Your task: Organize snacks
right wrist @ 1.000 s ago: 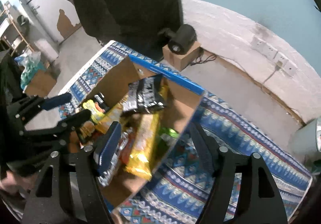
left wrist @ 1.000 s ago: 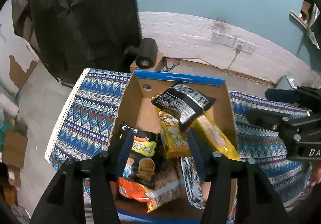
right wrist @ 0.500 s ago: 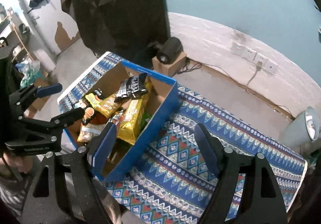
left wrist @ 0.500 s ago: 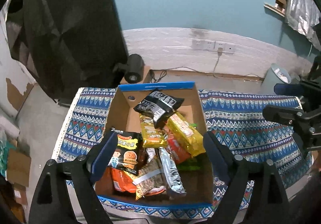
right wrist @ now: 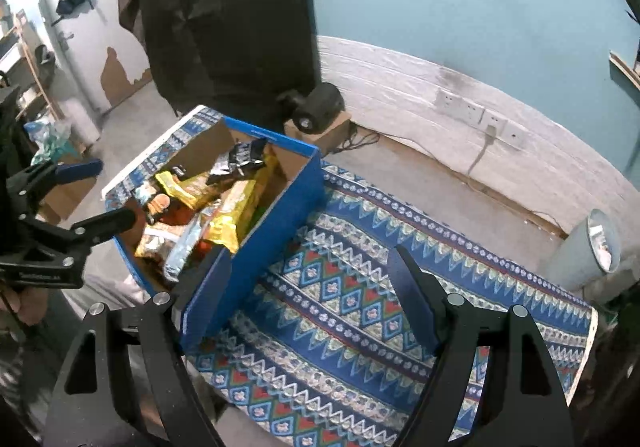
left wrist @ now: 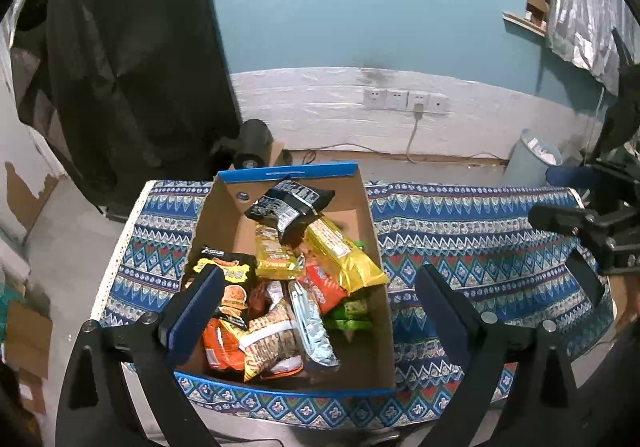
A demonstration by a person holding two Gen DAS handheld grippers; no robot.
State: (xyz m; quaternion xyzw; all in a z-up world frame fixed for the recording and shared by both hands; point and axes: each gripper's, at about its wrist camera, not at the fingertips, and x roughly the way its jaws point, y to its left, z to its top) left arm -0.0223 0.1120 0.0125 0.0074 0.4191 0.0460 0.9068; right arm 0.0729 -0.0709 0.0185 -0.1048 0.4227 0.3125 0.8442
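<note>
One blue-rimmed cardboard box [left wrist: 370,231] sat on the blue patterned cloth [left wrist: 460,231] at the centre of my left view, heaped with snack packets. My left gripper [left wrist: 316,303] hung above the box's near end with its jaws wide; they had just been opening, and nothing was pressed between them, though the packets showed through the gap. Its left finger overlapped the black-and-yellow packet [left wrist: 226,273] at lower left, without touching it as far as I could tell.

My right gripper [right wrist: 308,287] stood wide too, over bare cloth at the lower middle of its view, gripping nothing. The box [right wrist: 280,223] lay to its upper left, the near blue corner just behind the left finger.

Counting what lay on top in the left view: one black crinkled packet [left wrist: 290,205] at the far end, two yellow packets [left wrist: 340,253], one silver foil packet [left wrist: 314,327], one green packet [left wrist: 352,317] against the right wall, and at least two orange ones [left wrist: 222,347]. Deeper layers were too jumbled to count.

One pale bin [left wrist: 528,163] stood on the floor at right.
</note>
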